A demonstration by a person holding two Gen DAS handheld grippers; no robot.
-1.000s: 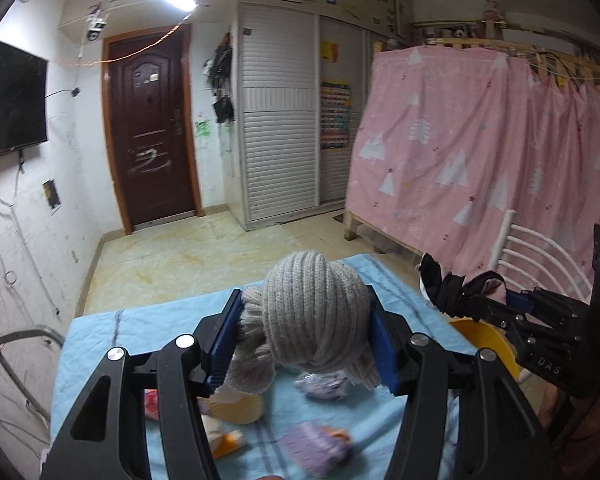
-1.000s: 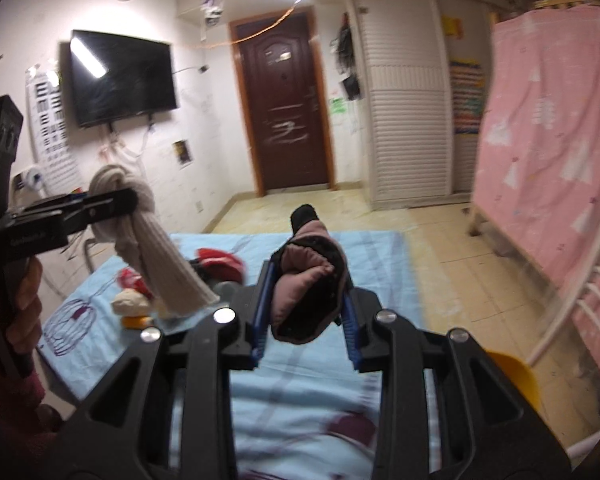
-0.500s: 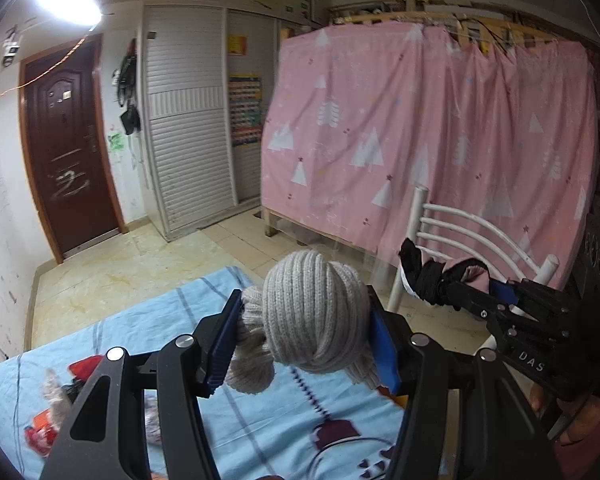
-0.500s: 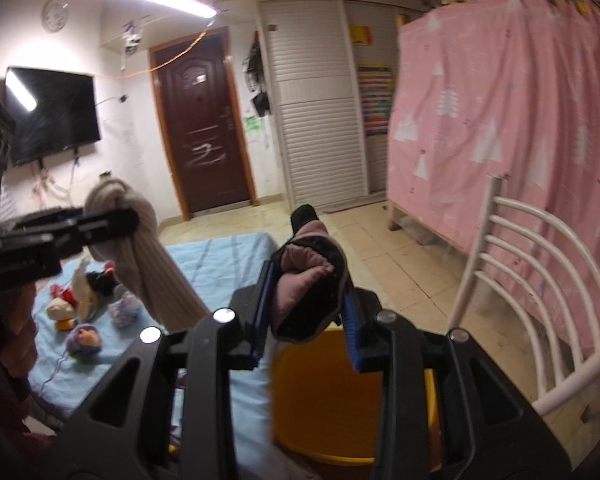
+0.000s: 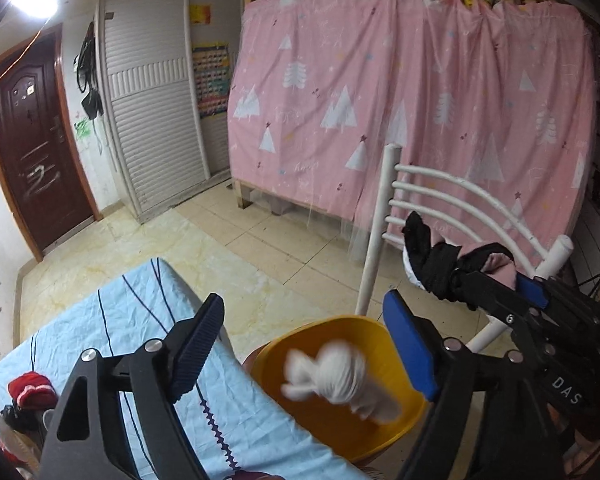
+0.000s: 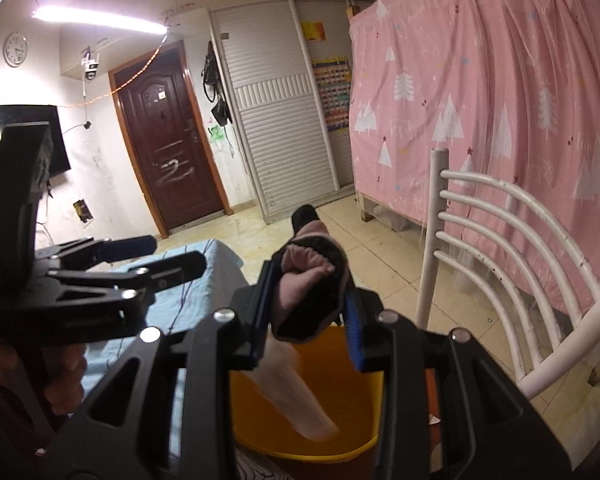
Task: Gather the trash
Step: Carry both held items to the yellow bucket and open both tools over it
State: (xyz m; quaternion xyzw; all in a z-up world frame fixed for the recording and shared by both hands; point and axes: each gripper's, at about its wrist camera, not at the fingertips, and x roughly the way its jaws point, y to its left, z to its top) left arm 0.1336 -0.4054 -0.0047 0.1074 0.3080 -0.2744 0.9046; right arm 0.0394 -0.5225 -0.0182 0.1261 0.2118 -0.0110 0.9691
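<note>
My left gripper [image 5: 304, 340] is open and empty above a yellow bucket [image 5: 300, 408]. A grey knitted bundle [image 5: 336, 380], blurred, is in the air inside the bucket's mouth; it also shows in the right wrist view [image 6: 296, 400]. My right gripper [image 6: 308, 316] is shut on a black and pink sock bundle [image 6: 308, 280] and holds it over the bucket [image 6: 340, 400]. The right gripper [image 5: 480, 280] with its bundle [image 5: 452, 260] shows at the right of the left wrist view. The left gripper [image 6: 172, 256] shows at the left of the right wrist view.
A table with a light blue cloth [image 5: 120, 340] lies left of the bucket, with a red item [image 5: 32, 390] and other small things at its left end. A white chair [image 5: 440, 200] stands right behind the bucket, with a pink curtain [image 5: 420, 100] beyond.
Both grippers have swung right from the table to over the bucket. My left gripper has opened and let go of the grey knitted bundle, which is falling into the bucket.
</note>
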